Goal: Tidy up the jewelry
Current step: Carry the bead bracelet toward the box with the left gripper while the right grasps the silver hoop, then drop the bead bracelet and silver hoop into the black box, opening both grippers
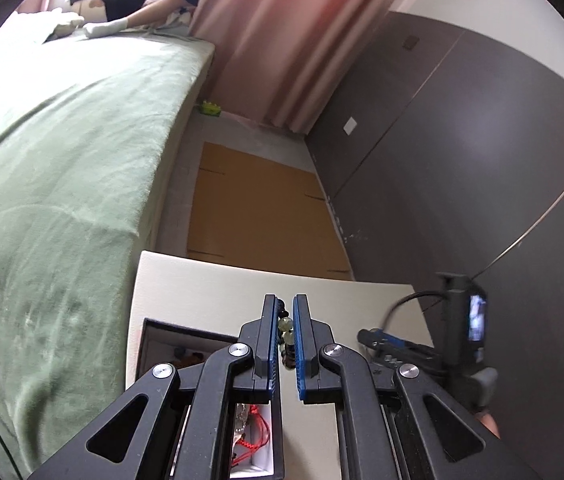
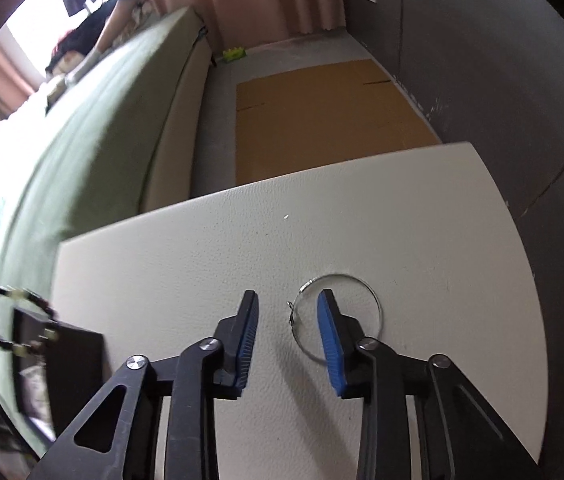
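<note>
The beaded bracelet mixes dark brown and pale green beads. The hoop is silver. The tabletop is cream, finely pebbled. The bed is sage green, the curtain dusty pink, the cardboard ochre.

Green-covered bed beside pink curtain, grey wall, cardboard on floor.

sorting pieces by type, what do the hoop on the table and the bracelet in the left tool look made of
The hoop: thin metal wire, by its silvery shine and small clasp end. It lies on the white table, whose pebbled surface suggests leatherette, under the open right tool.

The bracelet, pinched in the left tool: round beads, dark and translucent pale green. They could be stone or glass; I cannot tell which.
</note>
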Motion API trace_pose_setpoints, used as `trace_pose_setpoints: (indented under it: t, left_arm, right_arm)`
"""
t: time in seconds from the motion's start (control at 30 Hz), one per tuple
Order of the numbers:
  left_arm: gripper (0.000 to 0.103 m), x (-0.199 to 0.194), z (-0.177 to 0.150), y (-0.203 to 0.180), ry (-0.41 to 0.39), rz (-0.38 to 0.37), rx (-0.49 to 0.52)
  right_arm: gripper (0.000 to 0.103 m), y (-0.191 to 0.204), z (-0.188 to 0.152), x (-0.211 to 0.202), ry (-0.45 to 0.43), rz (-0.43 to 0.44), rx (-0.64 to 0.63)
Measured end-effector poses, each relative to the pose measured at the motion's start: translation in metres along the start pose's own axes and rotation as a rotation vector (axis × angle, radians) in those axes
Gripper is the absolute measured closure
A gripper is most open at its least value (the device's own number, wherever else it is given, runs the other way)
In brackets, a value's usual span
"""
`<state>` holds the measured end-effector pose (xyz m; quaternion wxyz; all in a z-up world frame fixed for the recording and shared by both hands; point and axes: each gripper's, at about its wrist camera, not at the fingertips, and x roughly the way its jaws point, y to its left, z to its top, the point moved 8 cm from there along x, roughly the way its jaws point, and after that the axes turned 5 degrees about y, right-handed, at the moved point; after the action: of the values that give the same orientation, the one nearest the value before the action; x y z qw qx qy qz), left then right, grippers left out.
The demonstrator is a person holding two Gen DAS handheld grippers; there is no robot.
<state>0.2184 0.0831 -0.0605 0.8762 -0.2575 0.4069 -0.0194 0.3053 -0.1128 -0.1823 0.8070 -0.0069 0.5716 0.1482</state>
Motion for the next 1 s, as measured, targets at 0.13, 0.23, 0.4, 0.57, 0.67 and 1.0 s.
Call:
trace_pose_setpoints:
  t: [0.13,0.23,0.4,0.57,0.67,1.0]
  left_arm:
    - [0.096,-0.010,-0.001,0.012,-0.009,-0.003,-0.035]
    - [0.096,-0.015,0.002,0.016,-0.018,0.009,-0.039]
    - [0.096,-0.030,0.005,0.020,-0.038,0.012,-0.041]
    - [0.096,-0.040,0.009,0.027,-0.053,0.014,-0.057]
    - [0.096,-0.045,0.010,0.031,-0.061,0.014,-0.070]
    - [0.096,-0.069,0.021,0.046,-0.115,0.016,-0.115]
  right_arm:
    - [0.083,0.005,-0.001,0.003,-0.001,-0.111,-0.063]
    - [0.098,0.008,-0.003,0.001,-0.001,-0.146,-0.095]
    - [0.099,0.011,-0.008,-0.009,0.006,-0.080,-0.066]
    - [0.099,0.029,-0.011,-0.039,-0.033,0.063,-0.036]
    - [0.099,0.051,-0.016,-0.054,-0.046,0.178,-0.035]
    - [0.099,0.134,-0.042,-0.085,-0.079,0.419,-0.140]
